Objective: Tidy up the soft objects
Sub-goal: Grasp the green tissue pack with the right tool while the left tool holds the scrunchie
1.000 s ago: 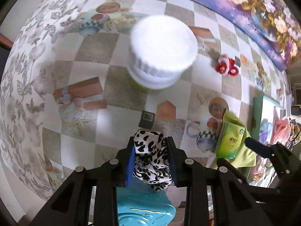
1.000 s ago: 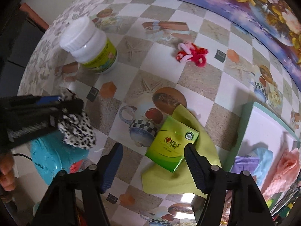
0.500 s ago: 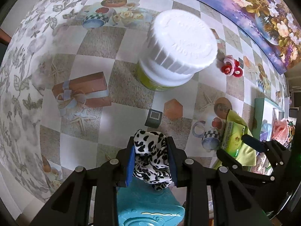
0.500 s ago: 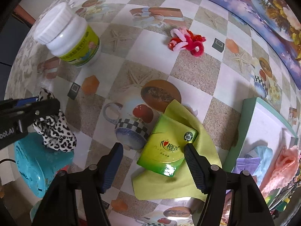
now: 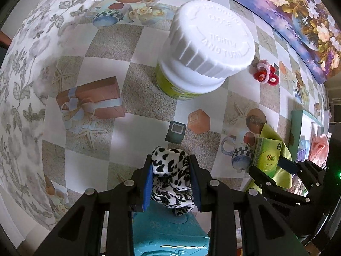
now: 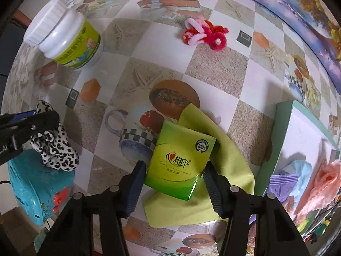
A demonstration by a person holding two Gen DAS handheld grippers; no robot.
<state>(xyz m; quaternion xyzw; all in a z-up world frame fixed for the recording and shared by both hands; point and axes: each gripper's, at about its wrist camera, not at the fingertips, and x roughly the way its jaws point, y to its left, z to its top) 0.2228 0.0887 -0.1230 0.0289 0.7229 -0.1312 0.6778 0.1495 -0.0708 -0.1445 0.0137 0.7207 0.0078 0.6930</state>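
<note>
My left gripper (image 5: 170, 160) points down and is shut on a black-and-white leopard-print fabric piece (image 5: 170, 177), which hangs above a teal object (image 5: 168, 232). The right wrist view shows that fabric (image 6: 55, 149) at the left edge. My right gripper (image 6: 174, 167) points down over a green tissue pack (image 6: 179, 149) lying on a yellow-green cloth (image 6: 232, 166). Its jaws are closing with the pack between them. The pads stand close beside the pack's two sides, and a thin gap still shows on the right.
A white-lidded jar (image 6: 66, 36) stands at the back left on the patterned tablecloth. Red and pink hair ties (image 6: 204, 34) lie behind the pack. A green-rimmed tray (image 6: 283, 132) at the right holds a pink cloth (image 6: 326, 181), a light blue cloth and purple packets.
My right gripper has come down over the tissue pack and its jaws have narrowed around it. The left gripper keeps its hold on the leopard-print fabric.
</note>
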